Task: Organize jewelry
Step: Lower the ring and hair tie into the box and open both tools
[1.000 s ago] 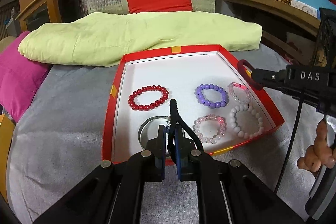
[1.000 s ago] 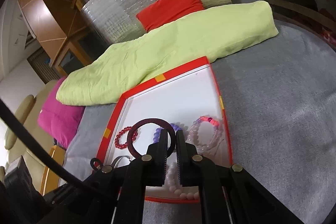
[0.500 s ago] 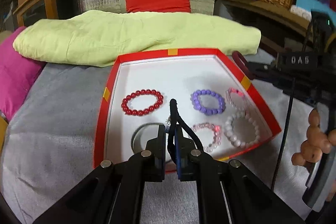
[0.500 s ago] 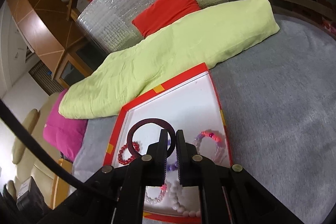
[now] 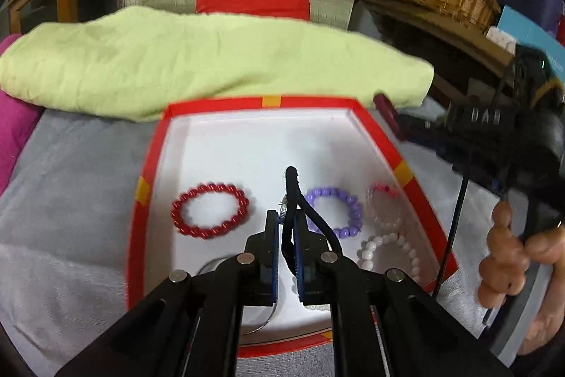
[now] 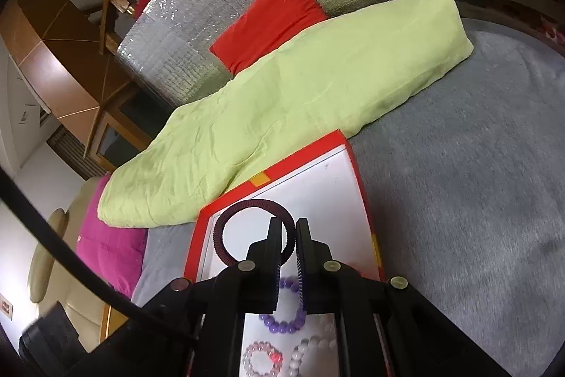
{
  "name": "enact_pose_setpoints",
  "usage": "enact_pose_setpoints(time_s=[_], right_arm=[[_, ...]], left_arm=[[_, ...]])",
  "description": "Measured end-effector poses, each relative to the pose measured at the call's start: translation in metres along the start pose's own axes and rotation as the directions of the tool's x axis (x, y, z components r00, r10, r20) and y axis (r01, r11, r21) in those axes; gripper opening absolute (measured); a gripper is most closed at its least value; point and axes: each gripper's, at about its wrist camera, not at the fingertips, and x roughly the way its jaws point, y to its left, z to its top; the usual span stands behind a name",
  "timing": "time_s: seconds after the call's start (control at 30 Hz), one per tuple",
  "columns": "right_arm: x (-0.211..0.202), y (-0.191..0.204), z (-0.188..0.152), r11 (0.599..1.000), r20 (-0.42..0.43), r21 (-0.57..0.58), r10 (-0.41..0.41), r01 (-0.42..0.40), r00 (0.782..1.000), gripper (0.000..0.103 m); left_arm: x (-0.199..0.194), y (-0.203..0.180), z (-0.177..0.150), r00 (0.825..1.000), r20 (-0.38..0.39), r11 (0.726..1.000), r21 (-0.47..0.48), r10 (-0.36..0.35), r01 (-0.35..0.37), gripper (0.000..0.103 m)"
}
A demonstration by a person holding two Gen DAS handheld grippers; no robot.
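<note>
at frame centre, left gripper (image 5: pixel 286 232) clamped on thin black cord loop (image 5: pixel 295 196), right gripper (image 6: pixel 289 237) on dark red ribbed ring (image 6: pixel 233 235); risk of snagging beads in red-rimmed white tray (image 5: pixel 152 161).

Red-walled, white-floored jewelry box (image 5: pixel 148 165) lying open on grey bed cover. Inside, flat: red bead bracelet (image 5: pixel 210 210) toward left wall; purple bead bracelet (image 5: pixel 335 212) mid-floor; clear pink bracelet (image 5: pixel 383 205) near right wall; white bead bracelet (image 5: pixel 388 253) toward near right corner. Black cord loop (image 5: pixel 295 200) pinched upright in left tongs (image 5: pixel 286 235). Dark maroon ribbed ring (image 6: pixel 247 228) pinched in right tongs (image 6: pixel 289 246) above far end.
</note>
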Motion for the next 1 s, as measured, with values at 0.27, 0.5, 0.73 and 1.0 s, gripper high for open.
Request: enact_pose_setpoints(time_s=[0.27,0.5,0.73,1.0], right_arm=[[0.03,-0.003,0.0,0.999,-0.061,0.018,-0.05,0.051,0.997,0.009],[0.042,-0.013,-0.002,0.996,-0.081,0.059,-0.066,0.071,0.995,0.012],[0.026,-0.022,0.002,0.993,-0.077,0.094,-0.066,0.073,0.995,0.012],[-0.007,0.003,-0.003,0.993,-0.075,-0.047,-0.112,0.109,0.991,0.033]], left_arm=[[0.023,-0.001,0.0,0.998,-0.062,1.0,0.003,0.026,-0.026,0.008],[0.023,-0.002,0.001,0.996,-0.066,0.998,0.023,0.066,-0.065,0.03],[0.004,0.002,0.004,0.997,0.007,0.997,0.018,0.074,-0.074,0.059],[-0.025,0.024,0.001,0.973,0.056,0.975,-0.024,0.222,-0.221,0.072]])
